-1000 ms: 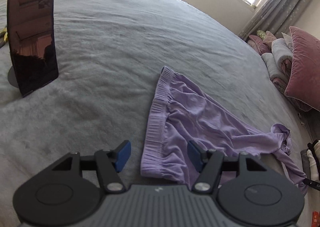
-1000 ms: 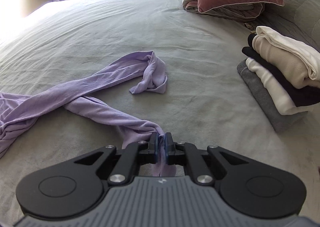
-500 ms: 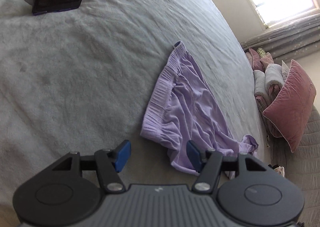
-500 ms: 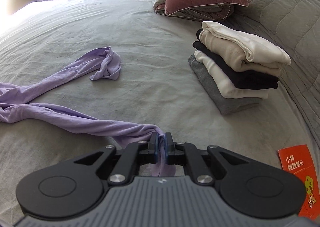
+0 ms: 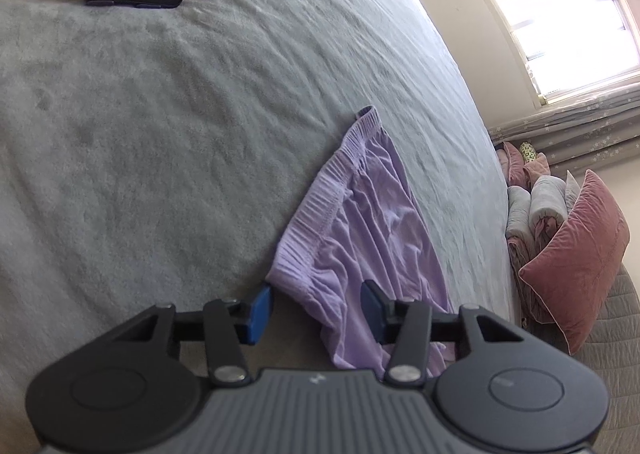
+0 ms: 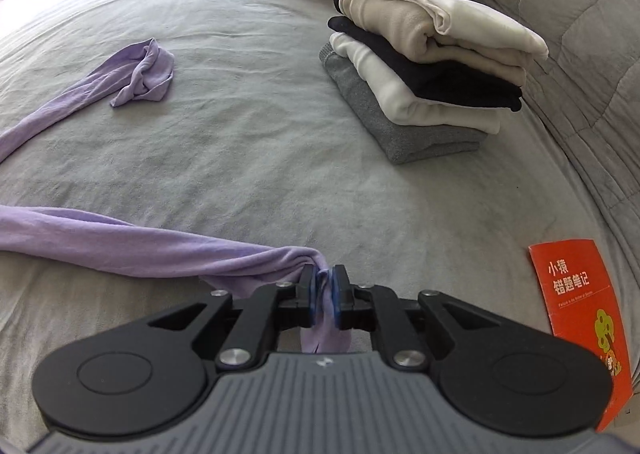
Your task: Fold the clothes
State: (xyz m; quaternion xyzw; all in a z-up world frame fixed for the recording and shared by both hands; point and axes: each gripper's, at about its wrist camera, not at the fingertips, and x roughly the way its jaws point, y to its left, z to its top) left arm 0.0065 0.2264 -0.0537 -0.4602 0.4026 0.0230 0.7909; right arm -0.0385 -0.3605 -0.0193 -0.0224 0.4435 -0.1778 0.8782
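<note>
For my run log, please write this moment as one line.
left tool: closing around waistband corner of purple trousers | right tool: opening, trouser leg end between pads | folded stack: beside, untouched

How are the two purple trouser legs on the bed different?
The near leg lies stretched in a long band, its end between the right gripper pads, whose jaws are opening. The far leg is free of any gripper, its end bunched into a small loop. Both are the same lilac cloth, lying on the grey bed.

Someone's bedroom: big bed with a grey fleecy cover point(image 5: 200, 93), pink velvet pillow point(image 5: 576, 266), bright curtained window point(image 5: 560, 13).
</note>
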